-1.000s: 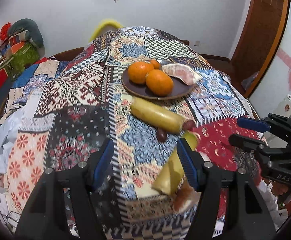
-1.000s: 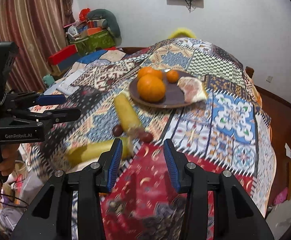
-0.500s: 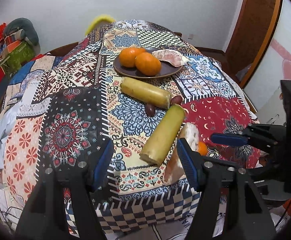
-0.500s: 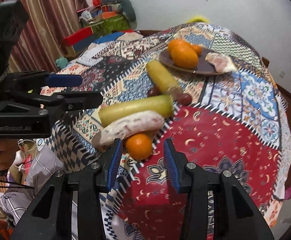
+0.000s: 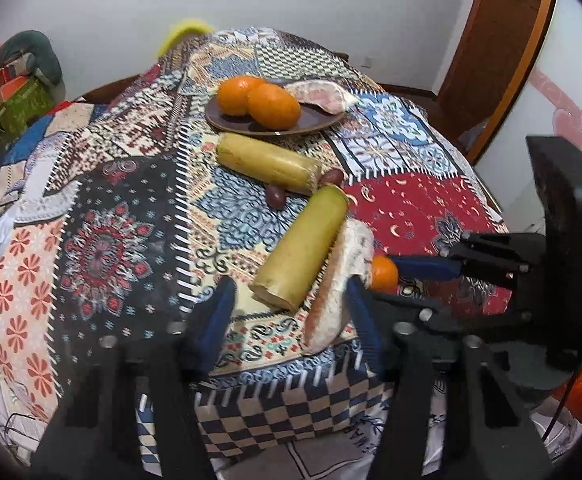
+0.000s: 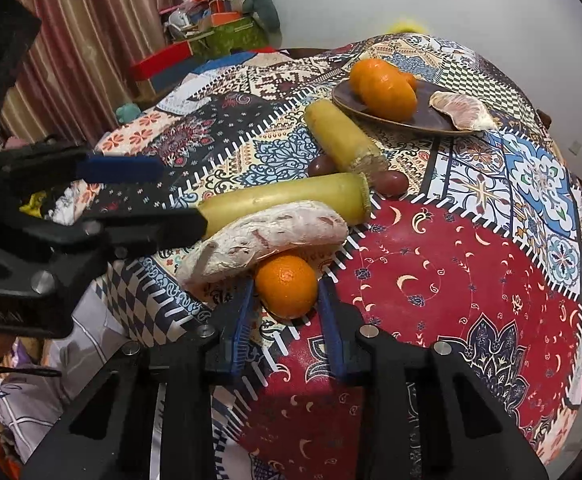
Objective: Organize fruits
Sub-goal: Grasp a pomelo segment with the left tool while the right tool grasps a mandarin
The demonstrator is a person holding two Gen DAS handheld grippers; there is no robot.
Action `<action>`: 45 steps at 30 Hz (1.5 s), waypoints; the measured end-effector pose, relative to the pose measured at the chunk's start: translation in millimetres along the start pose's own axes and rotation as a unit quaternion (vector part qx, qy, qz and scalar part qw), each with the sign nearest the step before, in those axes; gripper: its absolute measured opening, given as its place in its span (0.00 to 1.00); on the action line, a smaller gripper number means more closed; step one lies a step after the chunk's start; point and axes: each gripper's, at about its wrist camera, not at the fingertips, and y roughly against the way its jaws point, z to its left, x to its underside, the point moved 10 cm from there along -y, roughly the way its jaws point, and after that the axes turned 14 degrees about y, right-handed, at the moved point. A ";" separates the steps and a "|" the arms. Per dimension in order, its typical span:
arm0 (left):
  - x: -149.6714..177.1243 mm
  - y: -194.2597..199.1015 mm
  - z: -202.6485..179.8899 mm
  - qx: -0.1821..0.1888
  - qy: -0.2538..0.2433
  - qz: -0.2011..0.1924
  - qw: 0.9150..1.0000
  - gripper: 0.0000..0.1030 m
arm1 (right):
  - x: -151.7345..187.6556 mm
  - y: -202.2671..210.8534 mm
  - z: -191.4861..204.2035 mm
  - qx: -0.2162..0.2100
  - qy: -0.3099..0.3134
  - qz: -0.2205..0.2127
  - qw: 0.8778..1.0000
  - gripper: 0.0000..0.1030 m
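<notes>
At the lower centre of the right wrist frame, the right gripper (image 6: 287,308) has its jaws part-way open, one blue pad on each side of the small orange (image 6: 286,285). Both pads lie just beside the fruit; whether they press on it cannot be told. The orange sits on the patchwork tablecloth (image 6: 451,280) near the table's front edge, touching the underside of the peeled pomelo segment (image 6: 267,240). Behind that segment lies a yellow-green cane piece (image 6: 287,200), with a second cane piece (image 6: 343,136) beyond it and two dark red fruits (image 6: 391,181) at their meeting point.

At the left of the same frame, the left gripper (image 6: 147,196) has its jaws spread wide and holds nothing. In the left wrist view its pads frame the near ends of the cane piece and the pomelo segment without contact.

At the upper centre, a brown plate (image 6: 431,120) carries large oranges (image 6: 387,90) and another pomelo piece (image 6: 461,110).

Readable writing: partial white lettering on the left gripper body at the left edge of the right wrist frame, ending in ".AI"; the start is cut off.
</notes>
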 end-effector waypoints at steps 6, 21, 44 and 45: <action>9.0 -4.2 -12.4 0.008 -0.014 0.014 1.000 0.43 | 4.0 19.7 -15.5 0.020 -0.011 -0.017 1.000 0.28; 22.6 -40.8 -49.5 0.028 -0.058 0.068 0.996 0.43 | 19.1 50.8 -64.0 0.059 -0.065 -0.033 0.996 0.29; 11.0 -56.9 -44.8 0.025 -0.026 0.072 0.997 0.43 | 19.0 52.9 -73.0 0.057 -0.069 -0.043 0.995 0.29; 10.4 -53.6 -45.3 0.026 -0.027 0.070 0.997 0.43 | 18.3 54.3 -74.3 0.059 -0.069 -0.044 0.995 0.29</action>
